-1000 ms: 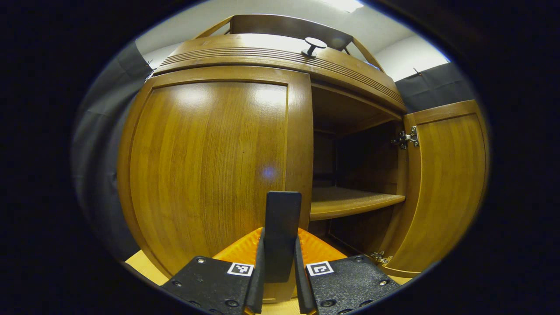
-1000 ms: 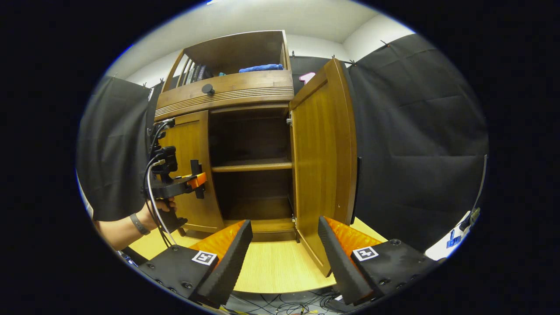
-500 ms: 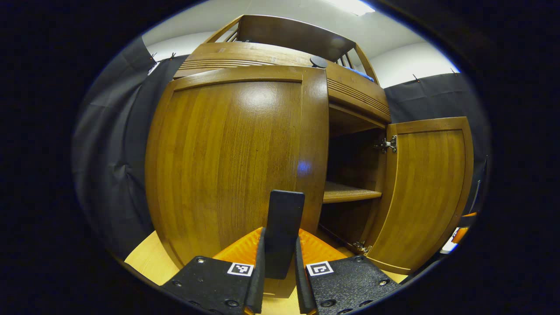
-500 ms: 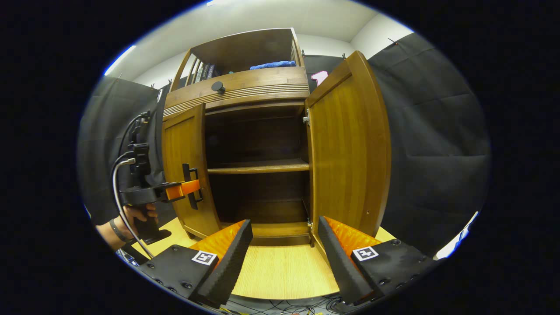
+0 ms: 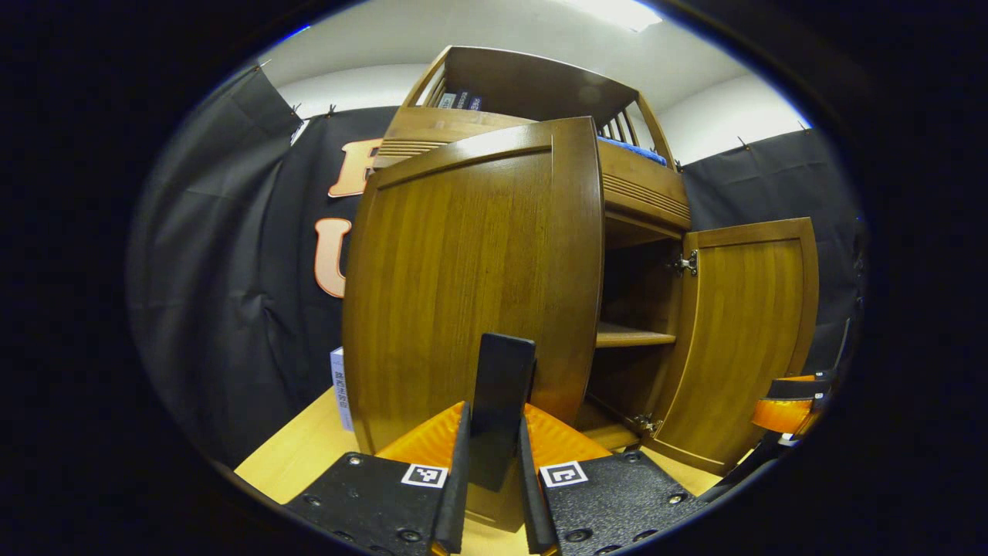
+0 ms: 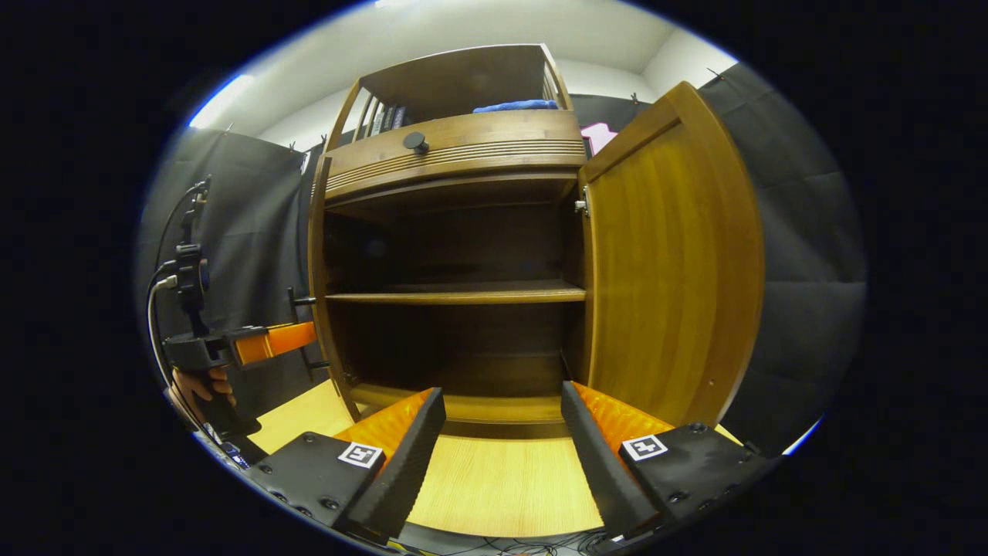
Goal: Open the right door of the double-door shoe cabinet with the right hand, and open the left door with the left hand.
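The wooden shoe cabinet (image 6: 455,166) stands with both doors swung out. In the left gripper view, my left gripper (image 5: 494,448) is shut on the dark upright handle (image 5: 503,378) of the left door (image 5: 471,270), whose front faces me. The right gripper view shows that door edge-on (image 6: 316,270), with the left gripper (image 6: 309,333) at its handle and a hand (image 6: 197,382) holding it. The right door (image 6: 671,262) stands wide open, apart from my right gripper (image 6: 502,455), which is open and holds nothing in front of the cabinet's dark inside.
Inside is a middle shelf (image 6: 455,293). Above the doors sits a drawer with a round knob (image 6: 415,141); a blue cloth (image 6: 517,106) and books (image 6: 382,120) lie on top. A white box (image 5: 338,386) stands by the cabinet's left side. Light wood flooring (image 6: 502,486) lies in front.
The left door has swung from nearly shut to wide open, with my left gripper still on its handle. The right gripper has drifted left to face the cabinet's inside.
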Motion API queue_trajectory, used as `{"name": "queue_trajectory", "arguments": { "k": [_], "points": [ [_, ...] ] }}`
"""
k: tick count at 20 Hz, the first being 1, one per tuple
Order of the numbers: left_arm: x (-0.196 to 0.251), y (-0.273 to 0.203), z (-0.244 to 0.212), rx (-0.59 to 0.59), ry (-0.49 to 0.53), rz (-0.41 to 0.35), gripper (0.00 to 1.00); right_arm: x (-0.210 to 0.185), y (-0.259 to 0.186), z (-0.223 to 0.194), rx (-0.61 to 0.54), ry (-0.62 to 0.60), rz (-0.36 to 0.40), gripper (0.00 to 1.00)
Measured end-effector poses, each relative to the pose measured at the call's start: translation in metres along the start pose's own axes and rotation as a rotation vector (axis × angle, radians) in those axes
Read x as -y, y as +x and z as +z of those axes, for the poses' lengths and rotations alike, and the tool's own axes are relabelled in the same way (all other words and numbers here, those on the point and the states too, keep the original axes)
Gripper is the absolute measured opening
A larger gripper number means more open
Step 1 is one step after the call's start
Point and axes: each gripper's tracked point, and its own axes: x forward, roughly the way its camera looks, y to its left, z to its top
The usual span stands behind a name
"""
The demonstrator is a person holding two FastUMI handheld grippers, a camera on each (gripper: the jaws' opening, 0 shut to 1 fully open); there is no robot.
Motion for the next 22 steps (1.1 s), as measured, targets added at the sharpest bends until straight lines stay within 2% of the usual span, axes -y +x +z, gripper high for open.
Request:
{"name": "queue_trajectory", "arguments": {
  "k": [4, 9, 10, 11, 17, 19, 21, 22],
  "points": [
    [-0.018, -0.022, 0.003, 0.012, 0.036, 0.062, 0.31, -0.013, 0.010, 0.003, 0.005, -0.001, 0.049, 0.89],
    [-0.037, -0.039, 0.005, 0.017, 0.039, 0.099, 0.31, -0.017, 0.017, 0.008, 0.028, -0.003, 0.060, 0.89],
    [-0.042, -0.041, 0.005, 0.022, 0.039, 0.111, 0.31, -0.020, 0.019, 0.009, 0.029, -0.004, 0.064, 0.98],
    [-0.047, -0.045, 0.005, 0.029, 0.043, 0.125, 0.31, -0.019, 0.020, 0.010, 0.030, -0.008, 0.068, 0.98],
    [-0.093, -0.070, 0.012, 0.044, 0.078, 0.257, 0.35, -0.027, 0.027, 0.004, 0.020, -0.015, 0.089, 0.98],
    [-0.109, -0.076, 0.013, 0.041, 0.085, 0.301, 0.34, -0.031, 0.031, 0.004, 0.022, -0.016, 0.096, 0.98],
    [-0.127, -0.081, 0.012, 0.037, 0.088, 0.345, 0.27, -0.033, 0.031, 0.006, 0.027, -0.020, 0.102, 0.98],
    [-0.135, -0.081, 0.013, 0.042, 0.086, 0.339, 0.23, -0.033, 0.032, 0.006, 0.028, -0.021, 0.103, 0.97]
  ]
}}
